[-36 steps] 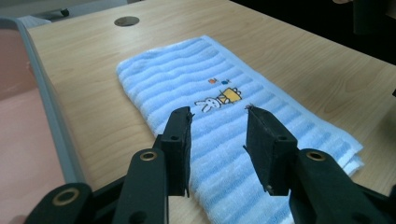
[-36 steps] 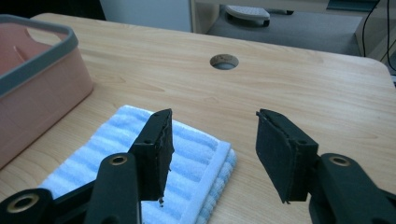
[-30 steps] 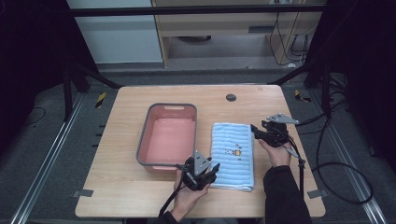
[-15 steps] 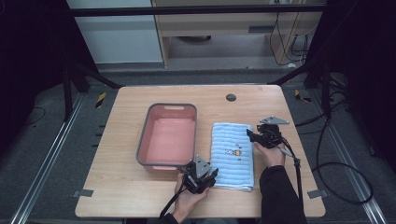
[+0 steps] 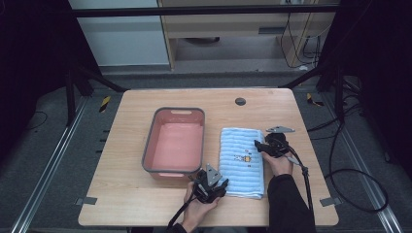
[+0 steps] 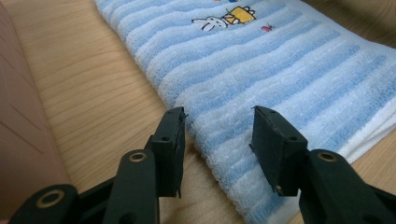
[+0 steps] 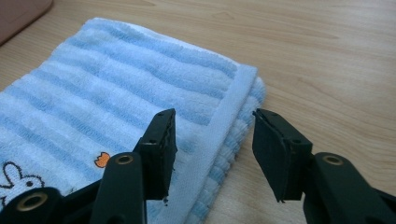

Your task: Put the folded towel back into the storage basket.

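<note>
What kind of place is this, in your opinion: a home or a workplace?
Most likely a lab or recording workspace, not a home. A bare wooden table stands inside a dark metal frame, loose cables trail over the grey floor, and only a folded blue towel and a pink tub are set out.

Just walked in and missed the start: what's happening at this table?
A person works a folded blue striped towel with two hand-held grippers. The left gripper straddles the towel's near edge, its jaws just opening; the right gripper straddles its right edge. Neither grips yet. A pink bin sits beside the towel.
</note>
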{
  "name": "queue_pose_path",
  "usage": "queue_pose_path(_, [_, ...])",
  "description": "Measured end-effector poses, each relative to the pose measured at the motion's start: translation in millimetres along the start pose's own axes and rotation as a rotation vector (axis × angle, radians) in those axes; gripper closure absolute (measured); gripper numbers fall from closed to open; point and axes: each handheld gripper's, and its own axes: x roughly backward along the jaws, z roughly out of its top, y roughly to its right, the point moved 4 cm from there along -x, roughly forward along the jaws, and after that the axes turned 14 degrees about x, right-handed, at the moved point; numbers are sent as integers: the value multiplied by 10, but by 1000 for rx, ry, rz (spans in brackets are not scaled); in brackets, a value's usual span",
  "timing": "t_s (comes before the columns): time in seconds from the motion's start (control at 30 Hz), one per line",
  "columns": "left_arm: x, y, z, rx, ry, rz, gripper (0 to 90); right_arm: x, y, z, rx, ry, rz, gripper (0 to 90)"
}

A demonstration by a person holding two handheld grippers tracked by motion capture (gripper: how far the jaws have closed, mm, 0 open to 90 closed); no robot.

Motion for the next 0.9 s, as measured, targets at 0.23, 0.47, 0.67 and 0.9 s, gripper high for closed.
queue_pose_path(0.23, [-21,9,-13,30,-22,-10,600,-68,-14,-47,-6,-37,17,574])
queue_pose_path(0.47, [-29,34,-13,44,-23,-11,732,-78,-64,-51,-22,-36,49,762])
queue_pose_path(0.67, [-25,9,1,75,-17,-26,834,-60,-90,-35,-18,-29,60,828])
queue_pose_path(0.9, [58,-2,44,94,13,-52,852,74,-97,59,-8,29,78,833])
